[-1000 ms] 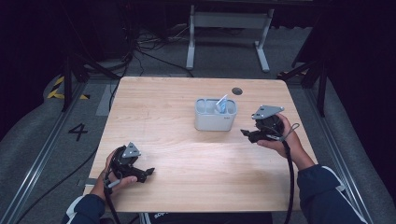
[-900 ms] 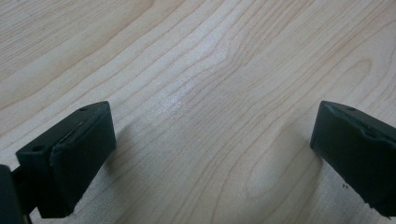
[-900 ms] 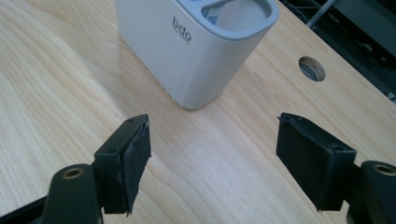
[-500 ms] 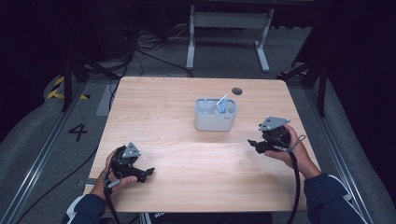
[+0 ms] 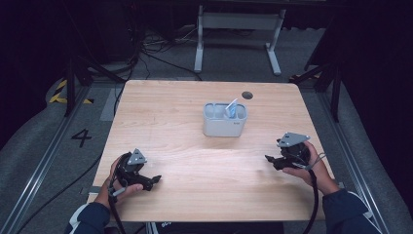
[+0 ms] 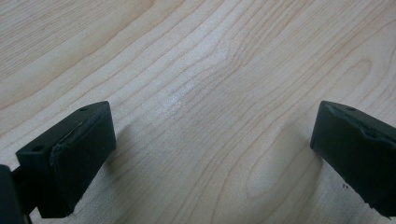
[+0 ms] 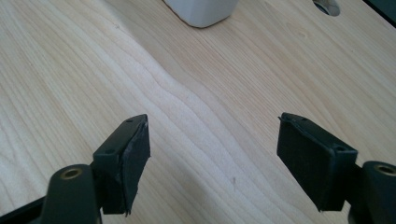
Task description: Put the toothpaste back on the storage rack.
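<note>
A white two-compartment holder [image 5: 224,120] stands near the middle of the wooden table [image 5: 170,112], with a blue-and-white item [image 5: 232,108] leaning in its right compartment. My left gripper [image 5: 155,181] rests low at the table's front left, open, jaws wide apart over bare wood [image 6: 210,116]. My right gripper [image 5: 271,160] sits at the front right, open with nothing between its jaws, pointing left. In the right gripper view the holder's base [image 7: 201,10] shows at the top edge, well beyond the gripper [image 7: 212,154].
A round cable hole [image 5: 247,95] lies in the table behind the holder, seen too as a hole [image 7: 327,5] in the right gripper view. A metal stand [image 5: 238,22] and cables sit on the floor beyond the table.
My right gripper has drawn back from beside the holder toward the front right of the table and come lower. The left gripper has stayed put.
</note>
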### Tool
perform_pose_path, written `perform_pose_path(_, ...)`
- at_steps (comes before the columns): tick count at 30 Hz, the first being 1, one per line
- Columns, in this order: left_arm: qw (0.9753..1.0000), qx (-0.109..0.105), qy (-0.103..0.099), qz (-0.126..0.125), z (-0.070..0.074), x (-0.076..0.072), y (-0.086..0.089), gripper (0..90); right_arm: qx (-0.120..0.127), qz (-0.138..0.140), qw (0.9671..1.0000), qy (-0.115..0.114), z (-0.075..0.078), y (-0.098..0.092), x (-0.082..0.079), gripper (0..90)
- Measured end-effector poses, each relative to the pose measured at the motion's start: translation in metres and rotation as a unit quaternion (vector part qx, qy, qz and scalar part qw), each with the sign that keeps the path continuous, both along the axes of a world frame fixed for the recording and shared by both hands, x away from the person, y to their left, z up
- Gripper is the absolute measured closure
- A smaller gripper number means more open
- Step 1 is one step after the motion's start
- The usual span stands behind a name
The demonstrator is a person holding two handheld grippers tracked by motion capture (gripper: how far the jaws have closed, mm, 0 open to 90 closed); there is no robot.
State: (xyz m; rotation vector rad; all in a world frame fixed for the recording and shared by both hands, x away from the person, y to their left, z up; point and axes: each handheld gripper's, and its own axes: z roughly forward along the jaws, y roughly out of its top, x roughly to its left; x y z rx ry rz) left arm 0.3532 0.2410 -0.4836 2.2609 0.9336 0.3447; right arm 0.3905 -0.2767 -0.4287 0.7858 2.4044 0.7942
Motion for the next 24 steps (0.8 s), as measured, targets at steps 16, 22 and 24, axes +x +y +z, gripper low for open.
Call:
perform_pose_path(16, 1.0, 0.0, 0.0, -0.001, 0.0, 0.0, 0.0, 0.4, 0.021, -0.013, 0.9997, 0.005, -0.019, -0.033, -0.022, 25.4)
perform_pose_path(22, 1.0, 0.0, 0.0, 0.0, 0.0, 0.0, 0.0, 0.4, 0.031, -0.021, 0.9992, 0.017, -0.024, -0.044, -0.029, 25.9)
perform_pose_path(24, 1.0, 0.0, 0.0, -0.001, 0.0, 0.0, 0.0, 0.4, 0.035, -0.022, 0.9989, 0.021, -0.027, -0.05, -0.033, 25.9)
